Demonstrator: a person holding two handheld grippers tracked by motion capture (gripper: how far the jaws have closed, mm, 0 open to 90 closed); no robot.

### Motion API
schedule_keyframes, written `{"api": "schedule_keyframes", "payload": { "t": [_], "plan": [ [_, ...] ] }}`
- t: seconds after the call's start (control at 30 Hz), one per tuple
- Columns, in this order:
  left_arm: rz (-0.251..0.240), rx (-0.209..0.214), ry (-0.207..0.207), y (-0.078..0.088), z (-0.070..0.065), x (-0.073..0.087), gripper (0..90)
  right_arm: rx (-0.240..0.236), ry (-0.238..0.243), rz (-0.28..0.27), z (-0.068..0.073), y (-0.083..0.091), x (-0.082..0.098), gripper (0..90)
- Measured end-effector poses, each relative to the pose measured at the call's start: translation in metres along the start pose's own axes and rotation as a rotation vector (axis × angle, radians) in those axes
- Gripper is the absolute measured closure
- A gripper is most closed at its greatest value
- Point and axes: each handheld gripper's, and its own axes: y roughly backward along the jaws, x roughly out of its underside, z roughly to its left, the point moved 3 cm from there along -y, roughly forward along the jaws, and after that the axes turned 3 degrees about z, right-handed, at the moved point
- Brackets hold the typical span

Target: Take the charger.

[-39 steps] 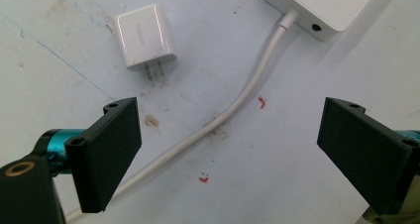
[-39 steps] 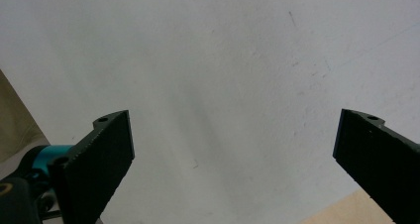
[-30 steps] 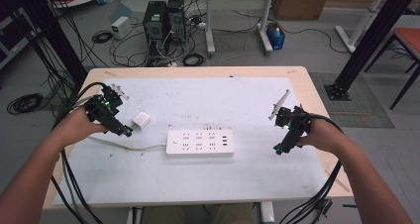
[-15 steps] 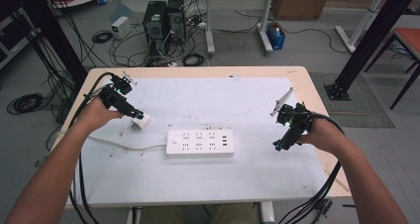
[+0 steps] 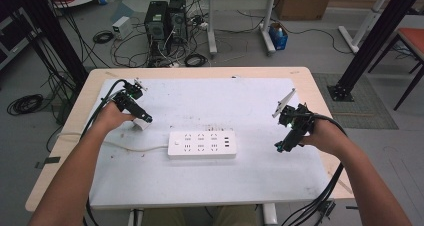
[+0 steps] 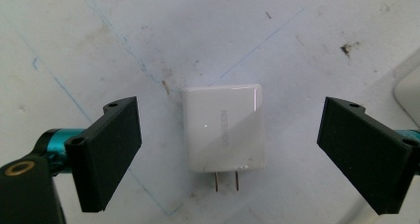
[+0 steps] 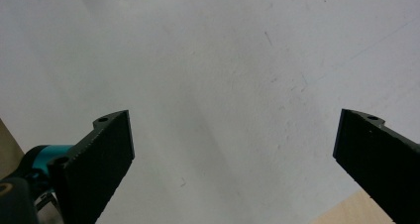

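White plug adapter point(image 6: 224, 129) flat on the table (prongs bare), near the power strip point(image 5: 202, 144)

Bright even light, soft shadows, slight blur.

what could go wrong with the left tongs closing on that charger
The charger lies flat with its prongs toward the camera, between the open left tongs. Its glossy sides may slip when squeezed. Closing too low could catch the prongs. The power strip sits close, so a nudged charger might bump it.
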Motion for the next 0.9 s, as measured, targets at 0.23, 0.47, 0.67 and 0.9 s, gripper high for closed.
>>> {"api": "schedule_keyframes", "payload": {
  "t": [0.23, 0.47, 0.67, 0.9],
  "plan": [
    [0.001, 0.005, 0.024, -0.028, 0.001, 0.009, 10.0, -0.001, -0.006, -0.021, 0.004, 0.001, 0.003, 1.6],
    [0.008, 0.012, 0.032, -0.038, 0.004, 0.011, 12.1, 0.002, 0.0, -0.023, 0.005, 0.003, 0.005, 1.6],
    [0.005, 0.022, 0.027, -0.04, 0.006, 0.014, 19.1, 0.002, 0.001, -0.021, 0.005, 0.003, 0.007, 1.6],
    [-0.013, 0.018, 0.004, -0.035, 0.007, 0.017, 32.8, 0.004, 0.007, -0.019, 0.005, 0.001, 0.004, 1.6]
  ]
}}
